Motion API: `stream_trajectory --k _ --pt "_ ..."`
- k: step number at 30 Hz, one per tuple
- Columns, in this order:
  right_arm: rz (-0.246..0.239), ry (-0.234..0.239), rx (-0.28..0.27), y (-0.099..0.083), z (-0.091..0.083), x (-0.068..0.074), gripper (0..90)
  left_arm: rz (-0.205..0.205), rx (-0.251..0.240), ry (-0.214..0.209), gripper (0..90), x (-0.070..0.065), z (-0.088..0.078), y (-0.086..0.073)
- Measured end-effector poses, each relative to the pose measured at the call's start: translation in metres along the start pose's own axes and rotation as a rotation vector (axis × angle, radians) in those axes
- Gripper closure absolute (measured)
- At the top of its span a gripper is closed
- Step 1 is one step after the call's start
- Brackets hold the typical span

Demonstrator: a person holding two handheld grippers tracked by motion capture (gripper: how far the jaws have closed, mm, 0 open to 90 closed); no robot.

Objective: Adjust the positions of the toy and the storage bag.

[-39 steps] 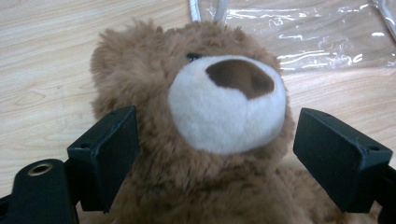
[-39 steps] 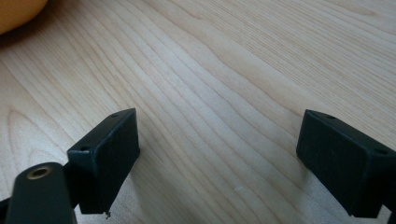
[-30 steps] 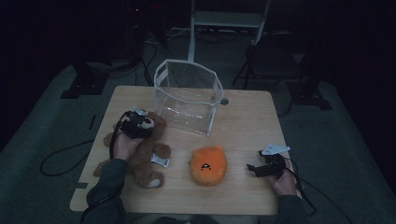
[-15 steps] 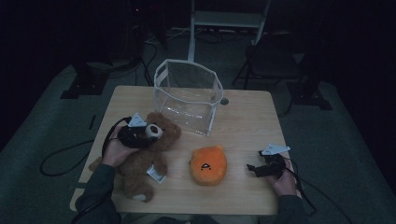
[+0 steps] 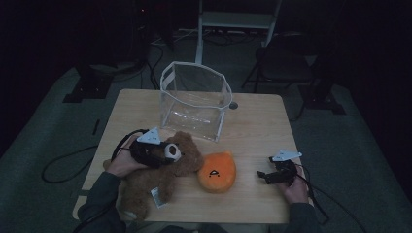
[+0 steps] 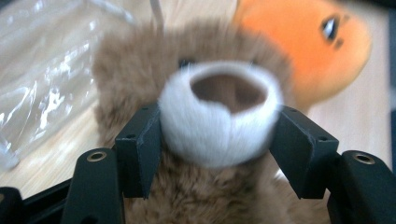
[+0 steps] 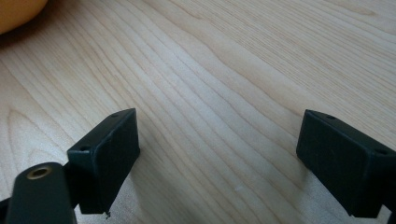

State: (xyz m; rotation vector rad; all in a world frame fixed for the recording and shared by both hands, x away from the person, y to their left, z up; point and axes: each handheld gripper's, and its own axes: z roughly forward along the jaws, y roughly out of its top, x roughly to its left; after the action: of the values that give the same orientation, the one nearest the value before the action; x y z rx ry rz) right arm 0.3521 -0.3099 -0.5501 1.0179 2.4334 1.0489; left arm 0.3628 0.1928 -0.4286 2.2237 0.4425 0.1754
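A brown teddy bear [image 5: 145, 187] lies on the wooden table [image 5: 257, 126] at the front left, its head raised toward an orange round plush [image 5: 217, 171]. My left gripper [image 5: 165, 154] is shut on the bear's white muzzle [image 6: 219, 112]. Its pads [image 6: 137, 149] press both sides of the muzzle, though the jaws have just been opening a little. The orange plush [image 6: 308, 51] sits just behind the bear's head. My right gripper [image 5: 265, 175] rests low at the front right, open, with bare table [image 7: 210, 70] between its jaws.
A clear plastic bin [image 5: 194, 99] with a white rim stands open at the back middle of the table; its wall [image 6: 42, 93] is close beside the bear. Stands, a chair and cables ring the table on the dark floor.
The left hand has dragged the bear's head to the right and toward the front, up against the orange plush. The right hand has stayed put.
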Motion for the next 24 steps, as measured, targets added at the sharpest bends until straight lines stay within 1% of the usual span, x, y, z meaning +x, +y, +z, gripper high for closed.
stream_trajectory --k 1,2,3,4,6,7,9,10,12,13,14,17,18,23,24 --pt "0.000 0.000 0.000 0.000 0.000 0.000 12.5 -0.005 -0.043 -0.029 38.5 0.001 -0.004 0.001" --pt "0.000 0.000 0.000 0.000 0.000 0.000 12.5 -0.006 -0.097 -0.034 38.0 0.001 -0.010 0.004" --pt "0.000 0.000 0.000 0.000 0.000 0.000 12.5 0.000 -0.111 -0.020 37.0 0.001 -0.012 0.007" --pt "0.001 0.000 -0.001 0.000 0.000 0.000 12.5 0.001 -0.119 0.008 36.8 0.001 -0.015 0.011" --pt "0.002 0.001 -0.001 0.000 0.000 0.000 12.5 -0.011 -0.144 0.056 37.0 0.005 -0.017 0.019" --pt "-0.001 0.000 -0.002 0.000 0.000 0.000 12.5 -0.019 -0.153 0.074 37.7 0.007 -0.017 0.021" --pt "0.001 0.000 -0.001 0.000 0.000 0.000 12.5 -0.035 -0.173 0.097 39.6 0.013 -0.016 0.027" --pt "0.000 0.000 -0.001 0.000 0.000 0.000 12.5 -0.044 -0.178 0.123 39.6 0.016 -0.015 0.030" --pt "-0.001 0.000 -0.002 0.000 0.000 0.000 12.5 -0.056 -0.184 0.142 40.0 0.024 -0.014 0.036" --pt "-0.002 0.000 -0.001 0.000 0.000 0.000 12.4 -0.063 -0.184 0.160 40.1 0.028 -0.013 0.039" --pt "-0.003 -0.001 -0.001 0.000 0.000 0.000 12.5 -0.069 -0.185 0.165 40.1 0.031 -0.012 0.041" --pt "-0.002 0.000 0.000 0.000 0.000 0.000 12.5 -0.076 -0.189 0.213 40.0 0.041 -0.010 0.048" --pt "0.000 0.001 0.000 0.000 0.000 0.000 12.5 -0.081 -0.191 0.222 40.1 0.043 -0.010 0.049" --pt "-0.001 0.000 0.000 0.000 0.000 0.000 12.5 -0.110 -0.215 0.309 40.9 0.059 -0.017 0.059" --pt "-0.001 0.000 0.000 0.000 0.000 0.000 12.5 -0.115 -0.219 0.318 41.4 0.061 -0.019 0.061"
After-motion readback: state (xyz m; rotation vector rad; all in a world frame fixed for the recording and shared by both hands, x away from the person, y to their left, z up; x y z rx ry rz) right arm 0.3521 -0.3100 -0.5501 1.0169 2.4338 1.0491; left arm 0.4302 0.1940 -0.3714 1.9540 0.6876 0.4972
